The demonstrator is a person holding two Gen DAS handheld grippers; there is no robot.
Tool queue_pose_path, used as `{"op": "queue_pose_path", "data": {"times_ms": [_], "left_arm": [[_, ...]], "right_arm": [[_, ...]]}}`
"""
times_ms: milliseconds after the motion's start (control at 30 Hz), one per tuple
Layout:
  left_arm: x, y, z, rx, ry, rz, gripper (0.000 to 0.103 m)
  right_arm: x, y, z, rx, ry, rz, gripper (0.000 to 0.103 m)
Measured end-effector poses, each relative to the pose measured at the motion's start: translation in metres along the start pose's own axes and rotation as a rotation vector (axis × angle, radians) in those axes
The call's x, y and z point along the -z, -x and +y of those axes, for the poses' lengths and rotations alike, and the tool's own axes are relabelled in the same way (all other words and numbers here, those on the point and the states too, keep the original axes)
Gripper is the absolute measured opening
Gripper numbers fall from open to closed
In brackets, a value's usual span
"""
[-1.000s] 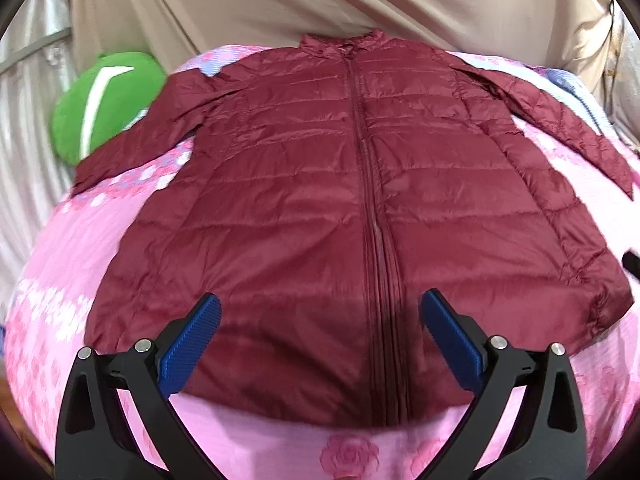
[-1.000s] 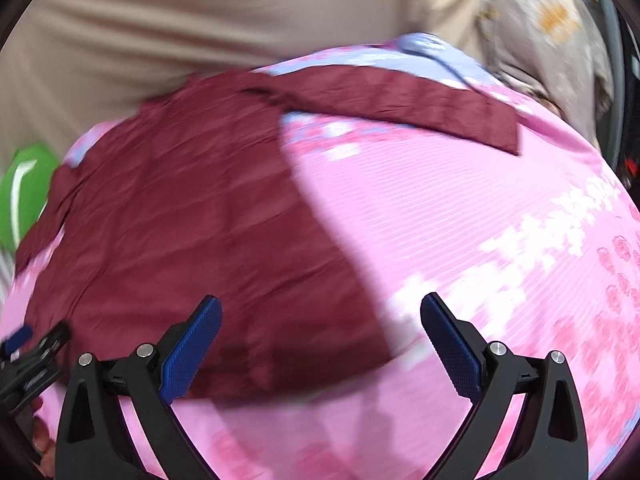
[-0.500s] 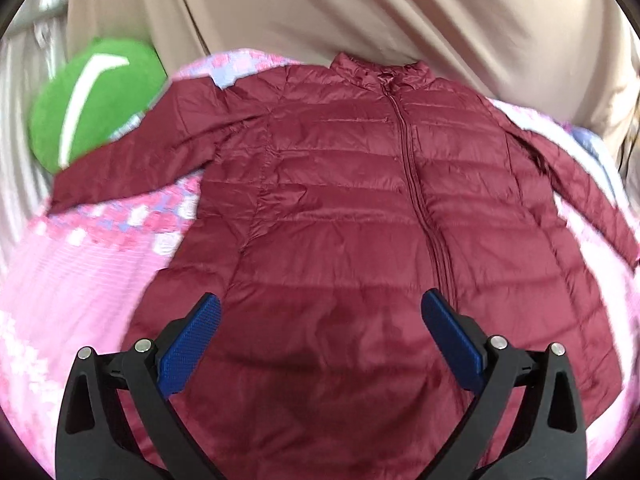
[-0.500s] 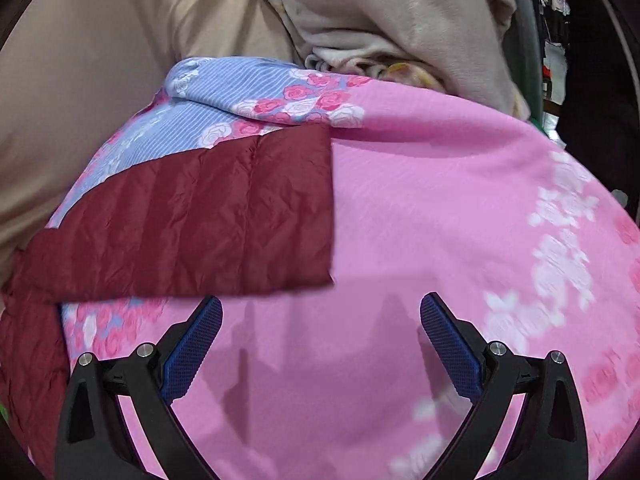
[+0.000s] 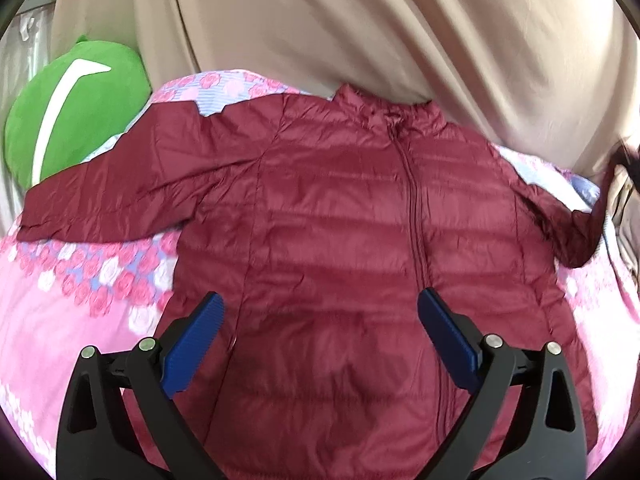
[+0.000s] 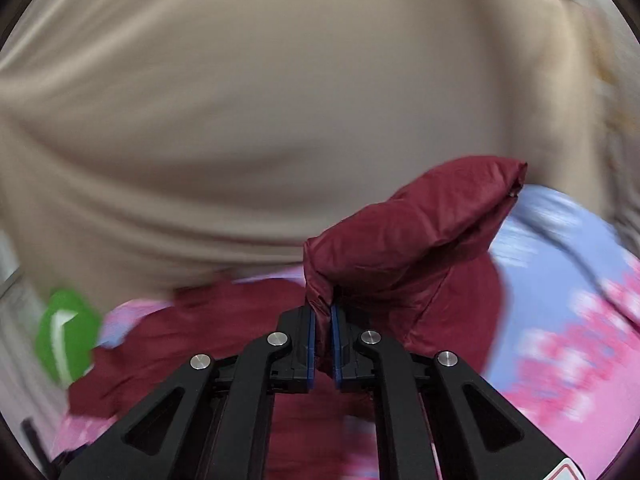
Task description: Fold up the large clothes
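The dark red jacket lies spread out, front side up and zipped, on a pink bedsheet with a rose pattern. Its collar points toward the beige curtain at the back.

The left wrist view shows almost the whole jacket. The left gripper hangs over the lower front of the jacket with its jaws wide apart and nothing between them. The left sleeve of the jacket lies flat on the sheet, stretched toward a green cushion. At the right edge of this view the other sleeve rises off the sheet, but what lifts it cannot be seen well from here.

The right wrist view shows this clearly. The right gripper has its jaws closed on the fabric of the right sleeve, and the sleeve end stands up in the air above the blue pads. This view is blurred; behind the sleeve are the curtain, a blue and pink part of the sheet, and a small piece of the green cushion.

Half a second earlier the right gripper was open above the sheet, and the sleeve lay flat in front of it. The left gripper was open then too, and it now sits closer to the collar side of the jacket.
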State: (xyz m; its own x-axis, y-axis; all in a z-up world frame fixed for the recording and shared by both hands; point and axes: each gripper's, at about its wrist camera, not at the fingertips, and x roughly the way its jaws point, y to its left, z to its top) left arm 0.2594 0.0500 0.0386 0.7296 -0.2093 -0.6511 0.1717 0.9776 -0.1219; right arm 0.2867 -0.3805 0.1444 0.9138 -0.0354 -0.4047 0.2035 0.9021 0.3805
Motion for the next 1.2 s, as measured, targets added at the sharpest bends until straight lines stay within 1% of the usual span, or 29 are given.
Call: {"op": "queue_pose_path", "data": {"times_ms": [33, 67, 100, 133, 167, 200, 267, 333, 367, 433, 467, 500, 533, 567, 633, 700, 767, 800, 833, 867, 900, 933, 1000, 1033, 1067, 1100, 1133, 1167, 1200], "left_arm": [[-0.003, -0.001, 0.001, 0.005, 0.004, -0.003, 0.095], [-0.008, -0.004, 0.001, 0.006, 0.007, -0.009, 0.095], [-0.01, -0.007, 0.001, 0.005, 0.006, -0.012, 0.095], [-0.012, -0.01, 0.002, 0.004, 0.005, -0.012, 0.095], [-0.015, -0.015, 0.003, 0.003, 0.006, -0.005, 0.095], [-0.016, -0.02, 0.005, 0.006, 0.01, 0.005, 0.095], [-0.018, -0.036, 0.014, 0.029, 0.03, 0.042, 0.096], [-0.019, -0.051, 0.024, 0.057, 0.06, 0.099, 0.096], [-0.019, -0.058, 0.03, 0.074, 0.08, 0.121, 0.096], [-0.019, -0.071, 0.042, 0.104, 0.132, 0.161, 0.096], [-0.021, -0.079, 0.049, 0.134, 0.167, 0.184, 0.096], [-0.023, -0.086, 0.054, 0.149, 0.196, 0.202, 0.096], [-0.025, -0.091, 0.057, 0.164, 0.216, 0.212, 0.096], [-0.03, -0.099, 0.061, 0.184, 0.246, 0.221, 0.096], [-0.037, -0.11, 0.063, 0.198, 0.271, 0.225, 0.096], [-0.046, -0.125, 0.065, 0.191, 0.287, 0.233, 0.096], [-0.052, -0.136, 0.064, 0.166, 0.272, 0.227, 0.095], [-0.056, -0.139, 0.06, 0.159, 0.252, 0.218, 0.087], [-0.06, -0.141, 0.055, 0.155, 0.219, 0.205, 0.063], [-0.065, -0.144, 0.048, 0.161, 0.168, 0.198, 0.048], [-0.07, -0.146, 0.042, 0.159, 0.129, 0.195, 0.023], [-0.075, -0.146, 0.039, 0.162, 0.109, 0.186, 0.004], [-0.088, -0.139, 0.035, 0.169, 0.086, 0.139, 0.003], [-0.097, -0.131, 0.032, 0.167, 0.065, 0.09, 0.003], [-0.103, -0.124, 0.03, 0.161, 0.052, 0.056, 0.002], [-0.11, -0.117, 0.03, 0.154, 0.044, 0.019, 0.002], [-0.117, -0.111, 0.03, 0.148, 0.042, -0.016, 0.002], [-0.12, -0.11, 0.031, 0.142, 0.045, -0.027, 0.002], [-0.124, -0.111, 0.032, 0.132, 0.042, -0.031, 0.002]], "right_arm": [[0.0, -0.015, 0.038, -0.063, 0.057, 0.022, 0.007], [0.006, -0.034, 0.084, -0.13, 0.125, 0.058, 0.007], [0.015, -0.052, 0.12, -0.187, 0.177, 0.093, 0.007], [0.027, -0.069, 0.152, -0.236, 0.223, 0.128, 0.008], [0.046, -0.092, 0.19, -0.294, 0.286, 0.184, 0.01], [0.064, -0.107, 0.217, -0.328, 0.332, 0.231, 0.013], [0.105, -0.139, 0.265, -0.364, 0.425, 0.317, 0.016], [0.121, -0.142, 0.285, -0.374, 0.473, 0.328, 0.021], [0.125, -0.131, 0.29, -0.396, 0.484, 0.304, 0.024], [0.118, -0.111, 0.282, -0.421, 0.47, 0.241, 0.049], [0.106, -0.095, 0.265, -0.41, 0.449, 0.188, 0.053], [0.096, -0.086, 0.251, -0.39, 0.429, 0.155, 0.056], [0.088, -0.079, 0.234, -0.361, 0.405, 0.13, 0.056], [0.079, -0.073, 0.211, -0.307, 0.375, 0.11, 0.057], [0.068, -0.063, 0.167, -0.202, 0.336, 0.079, 0.059], [0.06, -0.063, 0.114, -0.063, 0.281, 0.077, 0.06], [0.061, -0.068, 0.06, 0.042, 0.196, 0.106, 0.061], [0.064, -0.071, 0.039, 0.08, 0.16, 0.123, 0.061], [0.068, -0.076, 0.022, 0.112, 0.131, 0.143, 0.061], [0.071, -0.083, 0.005, 0.142, 0.1, 0.168, 0.061], [0.073, -0.089, -0.006, 0.155, 0.078, 0.185, 0.061], [0.075, -0.094, -0.013, 0.163, 0.061, 0.194, 0.061], [0.076, -0.103, -0.021, 0.152, 0.024, 0.207, 0.061], [0.075, -0.11, -0.023, 0.142, 0.012, 0.212, 0.063], [0.077, -0.118, -0.022, 0.131, -0.001, 0.222, 0.066], [0.076, -0.126, -0.021, 0.125, -0.009, 0.234, 0.074], [0.076, -0.139, -0.02, 0.122, -0.02, 0.256, 0.074], [0.076, -0.144, -0.014, 0.128, -0.023, 0.266, 0.072], [0.077, -0.152, -0.009, 0.144, -0.019, 0.281, 0.046]]}}
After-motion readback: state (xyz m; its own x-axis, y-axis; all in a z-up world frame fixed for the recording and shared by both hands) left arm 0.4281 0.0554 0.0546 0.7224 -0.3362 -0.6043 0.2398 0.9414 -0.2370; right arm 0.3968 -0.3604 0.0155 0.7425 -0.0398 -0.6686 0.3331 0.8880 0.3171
